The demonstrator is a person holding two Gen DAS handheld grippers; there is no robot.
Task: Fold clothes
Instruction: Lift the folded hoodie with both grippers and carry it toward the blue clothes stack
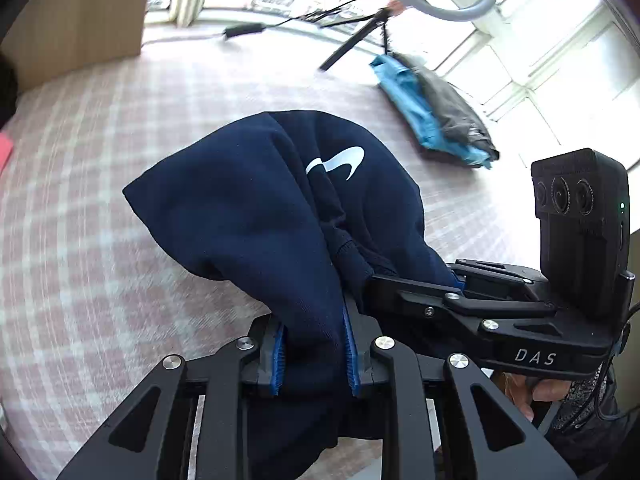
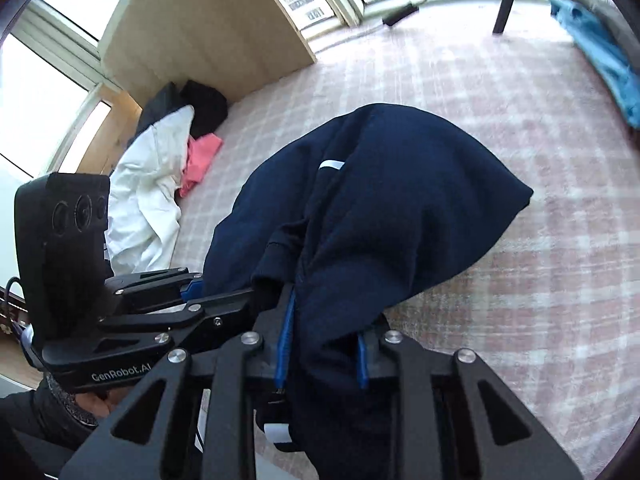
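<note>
The left gripper (image 1: 316,354) and right gripper (image 2: 322,354) both pinch the navy sweatshirt (image 1: 256,208) — fingers closed on it — above the checked bed (image 1: 80,200).

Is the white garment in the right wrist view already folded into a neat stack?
No: the white garment lies crumpled in loose folds on the checked bed cover, beside a pink garment.

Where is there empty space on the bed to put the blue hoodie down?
The checked cover is bare beyond the navy hoodie, between the white-and-pink heap on one side and the blue and grey clothes on the other. Those two edges are crowded. Both grippers pinch the hoodie.
</note>
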